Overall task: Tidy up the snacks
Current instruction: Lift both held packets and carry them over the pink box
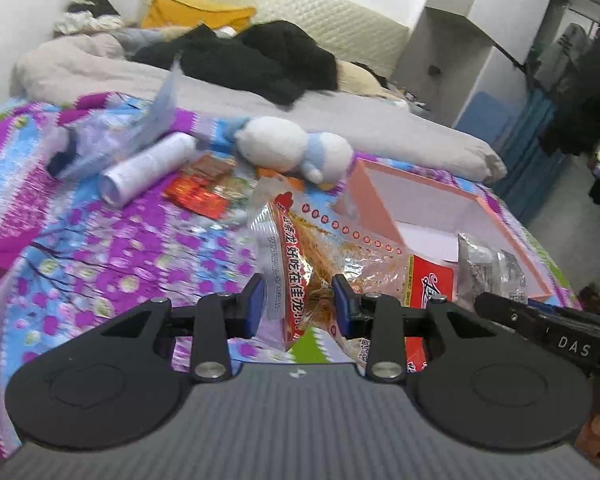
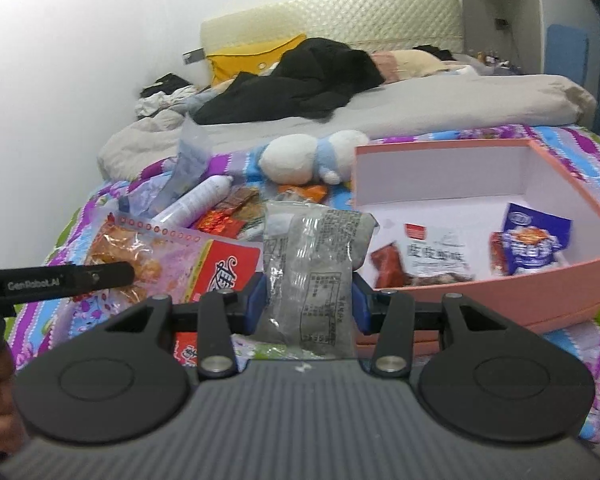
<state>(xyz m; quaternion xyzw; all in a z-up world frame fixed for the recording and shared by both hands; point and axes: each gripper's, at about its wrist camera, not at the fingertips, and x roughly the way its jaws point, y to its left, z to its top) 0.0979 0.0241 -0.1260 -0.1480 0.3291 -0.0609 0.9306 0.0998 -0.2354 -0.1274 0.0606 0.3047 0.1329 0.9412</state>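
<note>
My left gripper is shut on the edge of a large clear snack bag with red print, lifted over the bedspread; the bag also shows in the right wrist view. My right gripper is shut on a grey clear snack packet, held just left of the pink box. The packet also shows in the left wrist view. The box holds a white packet, a red packet and a blue packet.
More small red and orange snack packets lie on the purple and blue bedspread, beside a white cylinder, a clear plastic bag and a white and blue plush toy. Black clothes lie further back.
</note>
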